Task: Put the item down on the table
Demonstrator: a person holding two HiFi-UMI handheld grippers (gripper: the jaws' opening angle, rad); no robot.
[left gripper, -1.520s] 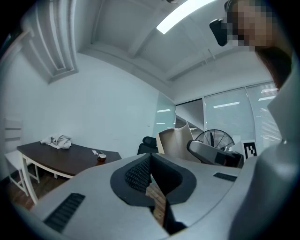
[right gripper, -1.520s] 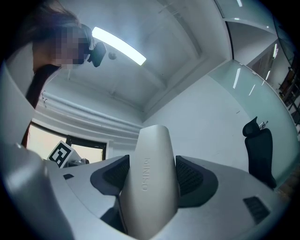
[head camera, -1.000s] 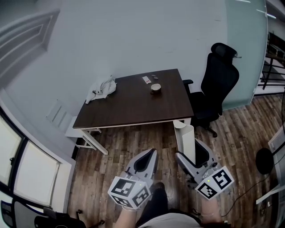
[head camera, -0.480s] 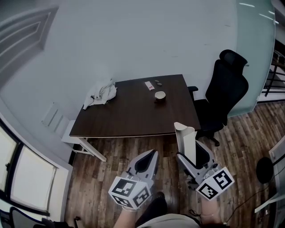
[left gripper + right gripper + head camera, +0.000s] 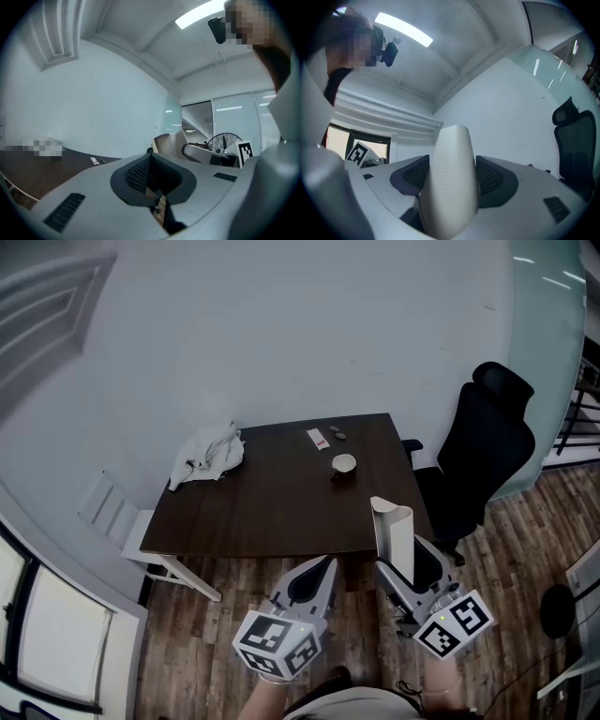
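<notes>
My right gripper [image 5: 405, 570] is shut on a tall white, flattened item [image 5: 394, 532] that stands upright between its jaws; in the right gripper view the white item [image 5: 451, 180] fills the gap between the two dark pads. My left gripper [image 5: 314, 579] is shut with nothing in it, its jaws closed together [image 5: 151, 185]. Both are held over the wooden floor just in front of the near edge of the dark brown table [image 5: 272, 512].
On the table lie a crumpled white cloth [image 5: 208, 455] at the far left, a small cup [image 5: 344, 464], and a white card with small dark bits [image 5: 320, 438] near the far edge. A black office chair [image 5: 483, 451] stands at the table's right side.
The table and chair have come nearer and lower in the head view as the person steps toward them. Both grippers keep their pose, the right still shut on the white item.
</notes>
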